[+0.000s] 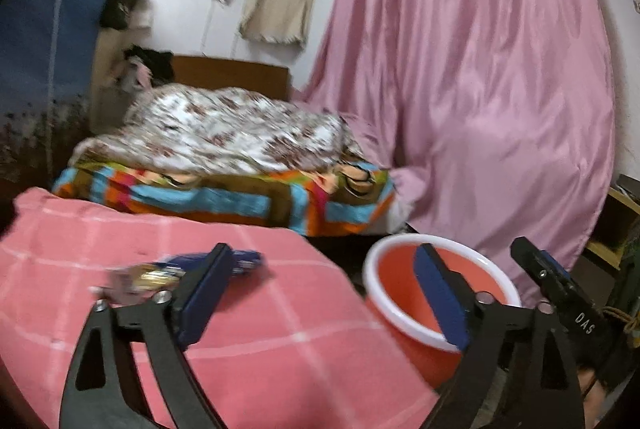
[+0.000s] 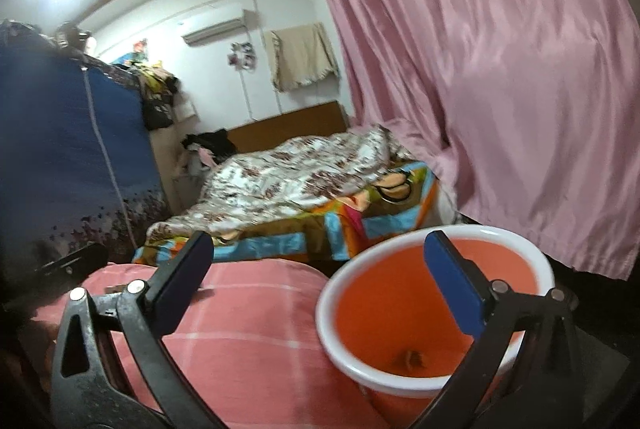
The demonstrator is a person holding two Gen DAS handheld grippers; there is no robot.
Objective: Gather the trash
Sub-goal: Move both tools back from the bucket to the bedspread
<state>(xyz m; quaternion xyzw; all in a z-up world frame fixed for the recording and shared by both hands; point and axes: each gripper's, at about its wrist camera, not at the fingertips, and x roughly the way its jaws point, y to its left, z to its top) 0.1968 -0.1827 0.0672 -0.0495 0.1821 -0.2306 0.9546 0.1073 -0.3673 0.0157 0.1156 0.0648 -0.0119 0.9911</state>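
Pink checked cloth (image 1: 224, 313) fills the lower left of the left wrist view, lying as a padded surface under the left gripper (image 1: 324, 293). Its two black arms end in blue pads (image 1: 208, 293) that stand wide apart, released, with nothing between them. Just beyond the left pad, on the checked cloth, lie crumpled wrappers (image 1: 192, 271), one dark blue and one pale with gold, blurred so that no print can be read. Right of the cloth stands an orange bin with a white rim (image 1: 384, 309), its mouth open upward; the gripper's right pad shows in front of its inside wall. Past the bin's far right edge part of the right gripper (image 1: 552, 281) is seen, black with a blue pad. Behind, a bed carries a striped blanket (image 1: 240, 197) and a floral quilt (image 1: 236, 129), and a shiny pink curtain (image 1: 480, 69) hangs at the right.

From the right wrist view, the right gripper (image 2: 316, 281) also has its blue pads spread wide, gripping nothing. Its left pad is over the pink checked cloth (image 2: 248, 349) and its right pad is over the mouth of the bin (image 2: 332, 325). At the bottom of the bin lies a small brownish scrap (image 2: 410, 357), too blurred to name. A blue fabric wardrobe (image 2: 68, 149) stands at the left, the bed lies beyond, and the curtain (image 2: 500, 69) hangs over the bin's far side.
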